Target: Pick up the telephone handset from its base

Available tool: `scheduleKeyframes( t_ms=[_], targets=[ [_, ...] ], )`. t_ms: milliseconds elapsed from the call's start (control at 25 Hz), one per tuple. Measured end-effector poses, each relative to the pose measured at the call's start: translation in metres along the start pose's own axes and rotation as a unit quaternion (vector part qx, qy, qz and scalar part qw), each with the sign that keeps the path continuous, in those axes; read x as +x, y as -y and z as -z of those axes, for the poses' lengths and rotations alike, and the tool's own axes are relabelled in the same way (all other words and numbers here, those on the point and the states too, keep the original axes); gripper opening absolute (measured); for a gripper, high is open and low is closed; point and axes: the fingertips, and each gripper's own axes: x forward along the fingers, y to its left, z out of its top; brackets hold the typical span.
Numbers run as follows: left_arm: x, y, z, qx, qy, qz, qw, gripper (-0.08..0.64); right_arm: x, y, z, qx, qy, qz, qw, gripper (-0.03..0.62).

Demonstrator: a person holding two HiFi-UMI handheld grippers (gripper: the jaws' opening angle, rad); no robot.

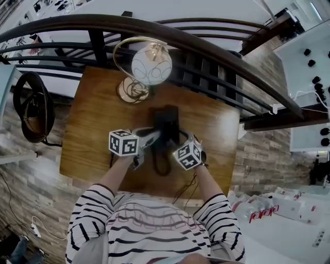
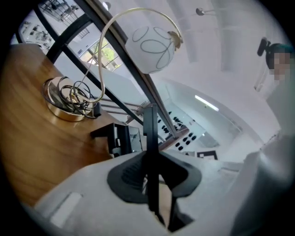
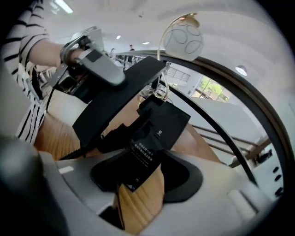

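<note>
l tool [image 2: 154,177] clamped on handset [image 3: 115,97], held just above base [image 3: 159,126]; r tool [image 3: 147,177] wide open, straddling base.

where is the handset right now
The handset is at the left of the right gripper view, tilted and clamped in the left gripper. It is held just above its base on the wooden table, with the globe lamp behind.

Bright, even daylight fills all three views, coming from a far window [image 3: 209,87] and a ceiling strip light [image 3: 63,6]. The lamp globe [image 1: 151,64] glares white (one hot spot near its top). Shadows on the wooden table [image 1: 93,134] are faint. Both gripper views bend strongly and darken at the corners. The black handset [image 2: 150,147], close to the left lens, is blurred.
</note>
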Motion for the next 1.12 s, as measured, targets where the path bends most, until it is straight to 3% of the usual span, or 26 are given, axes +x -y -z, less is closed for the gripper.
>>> scheduleKeyframes(
  t_ms=[280, 560, 920, 1120],
  targets=[
    [-0.035, 0.042, -0.006, 0.041, 0.03, 0.021, 0.9985, 0.071, -0.05, -0.005, -0.018, 0.136, 0.097, 0.025, 0.986, 0.187],
    [-0.061, 0.083, 0.003, 0.074, 0.062, 0.026, 0.995, 0.071, -0.12, -0.015, -0.033, 0.239, 0.215, 0.056, 0.945, 0.114],
    [-0.089, 0.136, 0.041, 0.083, 0.072, 0.027, 0.9935, 0.071, -0.195, -0.05, -0.028, 0.266, 0.285, 0.07, 0.918, 0.017],
    [-0.106, 0.151, 0.065, 0.077, 0.083, 0.017, 0.9934, 0.071, -0.22, -0.071, -0.016, 0.273, 0.299, 0.066, 0.912, 0.002]
  ],
)
